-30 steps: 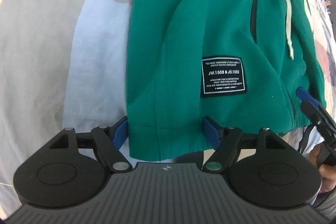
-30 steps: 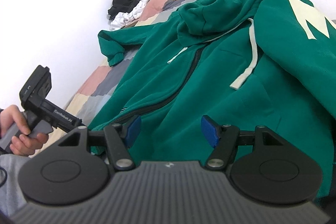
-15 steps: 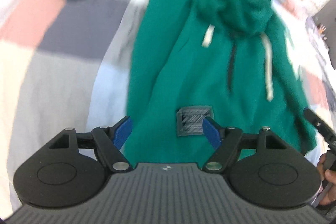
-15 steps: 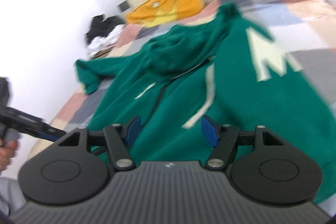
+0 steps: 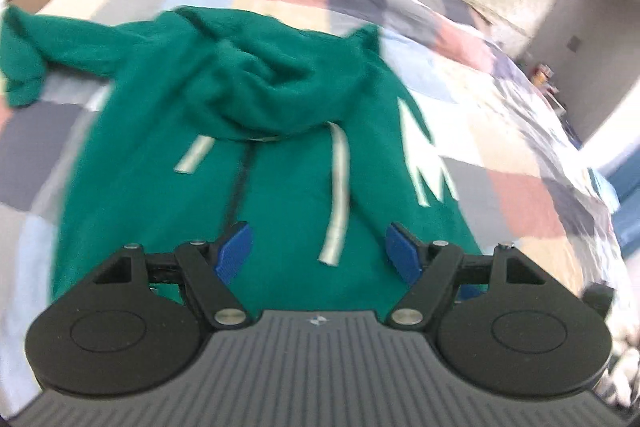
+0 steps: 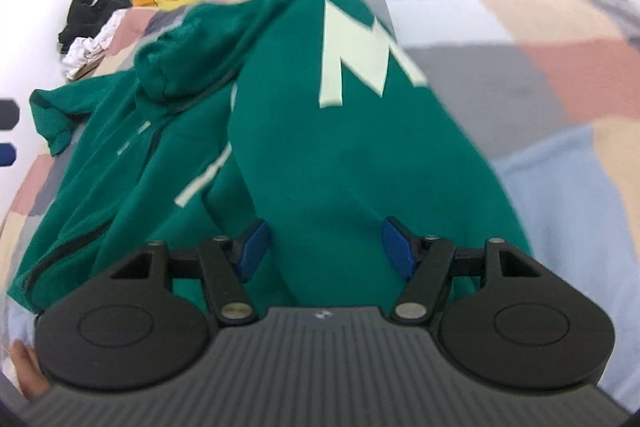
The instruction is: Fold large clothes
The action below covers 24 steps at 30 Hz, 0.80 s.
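Above the hoodie point(image 5: 280, 187) spread on the quilt point(image 5: 500, 155) | left gripper point(image 5: 318, 253) apart, empty | right gripper point(image 6: 322, 247) closing, empty | risk: bunched hood, trailing drawstring point(image 5: 340, 195) could skew the fold.

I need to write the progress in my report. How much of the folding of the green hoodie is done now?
Done: one sleeve, the one with the pale M, already lies folded over the green hoodie body. In hand: nothing; the left gripper is open above the cloth, and the right gripper has its jaws closing with no cloth pinched. Left: the other sleeve is spread across the patchwork quilt, the hood is bunched, and the body is unfolded.
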Tool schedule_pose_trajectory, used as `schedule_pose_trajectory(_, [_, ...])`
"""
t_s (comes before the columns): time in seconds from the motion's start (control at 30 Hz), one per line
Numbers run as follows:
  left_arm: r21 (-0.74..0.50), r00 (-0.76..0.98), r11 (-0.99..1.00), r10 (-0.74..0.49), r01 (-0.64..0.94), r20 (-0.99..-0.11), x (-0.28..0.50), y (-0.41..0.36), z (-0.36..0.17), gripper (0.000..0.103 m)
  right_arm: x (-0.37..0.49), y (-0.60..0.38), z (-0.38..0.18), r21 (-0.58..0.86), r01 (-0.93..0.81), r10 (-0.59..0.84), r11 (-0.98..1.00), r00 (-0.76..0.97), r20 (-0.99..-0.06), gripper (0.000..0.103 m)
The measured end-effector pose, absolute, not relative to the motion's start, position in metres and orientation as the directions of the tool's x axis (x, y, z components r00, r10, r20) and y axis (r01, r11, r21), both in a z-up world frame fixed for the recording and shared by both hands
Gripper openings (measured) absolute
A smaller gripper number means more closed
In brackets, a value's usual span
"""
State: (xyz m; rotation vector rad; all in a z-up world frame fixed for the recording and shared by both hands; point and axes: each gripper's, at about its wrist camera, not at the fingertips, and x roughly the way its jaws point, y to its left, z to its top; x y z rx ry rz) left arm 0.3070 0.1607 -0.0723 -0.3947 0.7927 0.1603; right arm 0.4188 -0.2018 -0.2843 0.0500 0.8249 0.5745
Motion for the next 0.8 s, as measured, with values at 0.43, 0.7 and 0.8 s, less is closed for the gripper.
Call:
schedule_pose_trajectory(0.43, [-0.307,0.703,0.904,-0.011,-0.297,-0.711,0.298,0.150,-0.139,0.078,0.444,-0.232,-0.245,0.355,-0.297,0.461,0.886,0.642,-0.612,0.006])
schedule_pose_trajectory(0.7, [-0.355,0.716,0.887,-0.041,-0.295,-0.697,0.302,0.156,-0.150,0.078,0.544,-0.268,-0.146,0.250,-0.176,0.284,0.952,0.815,-0.506,0.005])
schedule_pose_trajectory(0.8, [-0.364,0.711,0.880,-0.044,-0.305,-0.702,0.308,0.160,-0.156,0.078,0.592,-0.279,-0.119,0.184,-0.099,0.177,0.978,0.862,-0.475,0.005])
